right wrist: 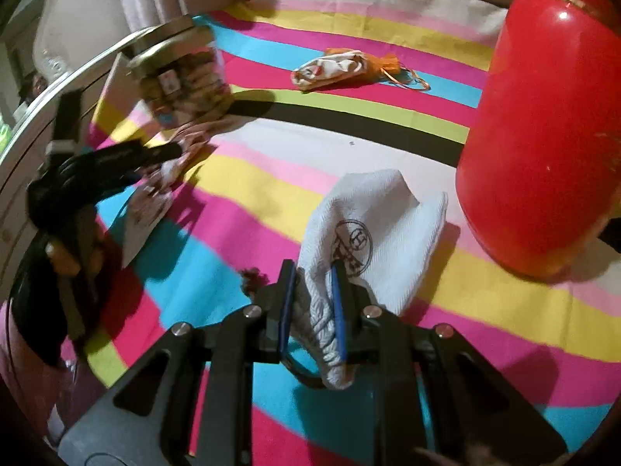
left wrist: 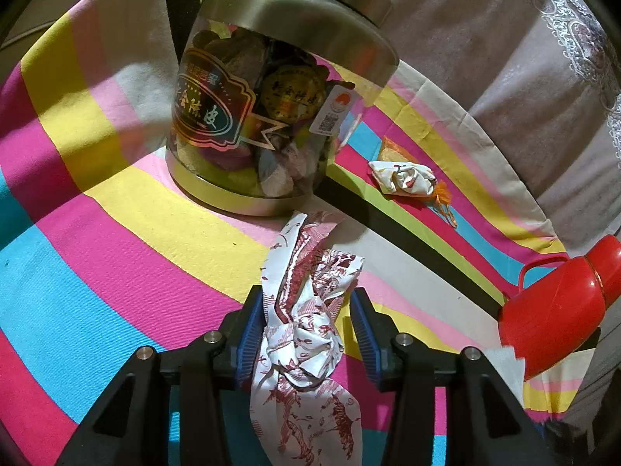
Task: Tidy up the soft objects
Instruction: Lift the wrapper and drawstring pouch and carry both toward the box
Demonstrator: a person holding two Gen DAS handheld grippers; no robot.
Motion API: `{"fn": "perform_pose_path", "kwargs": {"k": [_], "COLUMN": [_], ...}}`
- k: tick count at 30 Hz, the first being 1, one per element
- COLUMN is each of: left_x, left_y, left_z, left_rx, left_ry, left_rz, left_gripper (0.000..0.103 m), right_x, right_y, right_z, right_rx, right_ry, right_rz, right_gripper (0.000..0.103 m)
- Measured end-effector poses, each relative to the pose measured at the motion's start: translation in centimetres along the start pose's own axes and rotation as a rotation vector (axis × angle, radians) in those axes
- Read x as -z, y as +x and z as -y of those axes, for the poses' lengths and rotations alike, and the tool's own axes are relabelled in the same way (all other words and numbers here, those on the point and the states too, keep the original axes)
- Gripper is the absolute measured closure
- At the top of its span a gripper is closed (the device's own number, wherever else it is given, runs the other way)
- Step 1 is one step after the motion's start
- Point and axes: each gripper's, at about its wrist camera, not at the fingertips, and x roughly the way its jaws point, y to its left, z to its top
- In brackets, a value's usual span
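Three soft things showed on the striped cloth, and none looked sorted into any one place yet, so the task seemed at an early or middle stage. In the left wrist view a knotted white cloth with red print (left wrist: 306,322) lay low in the centre of the frame, between the blue pads of the left gripper (left wrist: 308,334); the jaws stood partly apart, the left pad against the fabric and the right pad with a gap beside it, so the cloth looked loosely bracketed rather than pinched. In the right wrist view a white woven pouch (right wrist: 372,233) sat at centre frame, its bunched neck clamped between the narrow-set pads of the right gripper (right wrist: 314,306), a firm hold as far as the picture showed. A third item, a small printed pouch with orange trim (right wrist: 341,68), lay untouched toward the upper middle of that frame, well apart from both grippers. A clear jar with a metal lid (left wrist: 279,89) stood just beyond the printed cloth, and a red flask (right wrist: 543,136) filled the right side near the woven pouch. Both grippers pointed downward at a slant toward the table (left wrist: 97,194), the left one visible at the left edge of the right view as a dark, blurred shape.
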Motion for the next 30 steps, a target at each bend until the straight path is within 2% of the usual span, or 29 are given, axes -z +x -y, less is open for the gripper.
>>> {"fn": "perform_pose_path", "kwargs": {"k": [4, 8, 10, 13, 16, 22, 26, 30], "left_x": [0.1, 0.4, 0.7, 1.4, 2.7, 6.4, 9.1, 10.8], "left_y": [0.0, -0.2, -0.9, -3.0, -6.0, -10.3, -13.0, -14.6], "left_z": [-0.2, 0.0, 0.4, 0.9, 2.5, 5.4, 5.4, 4.6], "left_rx": [-0.026, -0.045, -0.038, 0.038, 0.108, 0.199, 0.214, 0.181], "left_ry": [-0.013, 0.004, 0.022, -0.007, 0.018, 0.100, 0.124, 0.126], "left_rz": [0.003, 0.005, 0.020, 0.049, 0.078, 0.044, 0.023, 0.006], "left_gripper": [0.071, 0.075, 0.076, 0.076, 0.076, 0.076, 0.076, 0.076], "right_x": [1.1, 1.6, 1.7, 1.9, 2.5, 2.8, 2.5, 2.6], "right_y": [-0.8, -1.8, -2.5, -3.3, -3.7, -4.0, -5.0, -5.9], "right_z": [-0.6, -1.0, -0.7, 0.3, 1.7, 2.5, 1.7, 0.5], "right_rx": [-0.026, -0.071, -0.078, -0.109, -0.122, -0.138, -0.149, -0.163], "right_ry": [-0.008, -0.003, 0.005, 0.038, 0.094, 0.143, 0.114, 0.078], "right_rz": [-0.002, 0.012, 0.026, 0.042, 0.042, 0.041, 0.060, 0.071], "right_gripper": [0.081, 0.081, 0.081, 0.081, 0.081, 0.081, 0.081, 0.081]}}
